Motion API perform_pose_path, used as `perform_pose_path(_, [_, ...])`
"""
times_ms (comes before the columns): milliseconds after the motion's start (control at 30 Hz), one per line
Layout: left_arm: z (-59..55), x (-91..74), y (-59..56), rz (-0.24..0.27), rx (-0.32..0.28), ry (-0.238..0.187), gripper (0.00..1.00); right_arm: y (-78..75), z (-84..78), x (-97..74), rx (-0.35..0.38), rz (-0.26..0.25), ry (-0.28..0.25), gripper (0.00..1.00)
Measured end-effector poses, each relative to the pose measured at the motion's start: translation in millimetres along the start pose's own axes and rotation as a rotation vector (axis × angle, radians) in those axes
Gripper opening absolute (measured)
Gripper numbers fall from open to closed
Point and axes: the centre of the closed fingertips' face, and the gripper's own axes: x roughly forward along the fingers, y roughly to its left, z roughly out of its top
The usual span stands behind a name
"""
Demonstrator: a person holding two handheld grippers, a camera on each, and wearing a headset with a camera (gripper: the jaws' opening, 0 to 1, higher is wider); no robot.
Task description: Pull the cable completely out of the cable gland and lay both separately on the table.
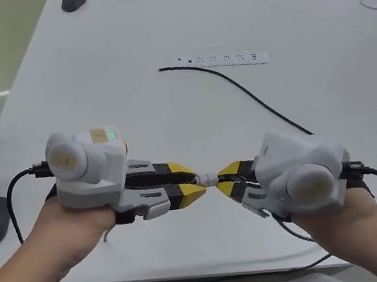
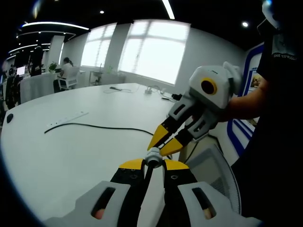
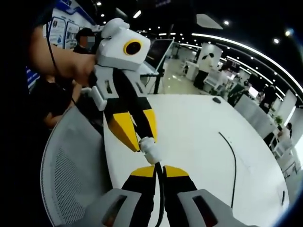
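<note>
The big white table (image 1: 170, 115) is taking up most of the head view, with a power strip (image 1: 222, 58) lying up top and its black cord trailing toward the lower right. Down at bottom centre, the left gripper (image 1: 189, 185) and right gripper (image 1: 226, 179) are meeting nose to nose above the near edge. The left one's jaws are pinching the little white cable gland (image 1: 208, 179) right at their tips. The right one's are pressing nearly together on a thin dark strand, which looks like the cable (image 3: 160, 189), though it's hard to be sure. So both parts are hanging in the air between the tips, not on the table yet. The gland is probably going to be light, hard and a bit slick, so gripping its body makes sense. The cable is likely bendy, so it's best grabbed close to the gland.
</note>
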Motion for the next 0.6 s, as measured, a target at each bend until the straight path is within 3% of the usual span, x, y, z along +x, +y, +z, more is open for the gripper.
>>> perform_pose_path(333, [2.6, -2.3, 4.5, 0.007, 0.000, -0.004, 0.15, -13.6, -18.2, -1.8, 0.106, -0.045, 0.015, 0.00])
perform_pose_path(600, [7.7, -3.6, 9.1, 0.011, -0.012, -0.026, 0.15, -34.9, -48.0, -4.0, 0.300, -0.130, 0.026, 0.00])
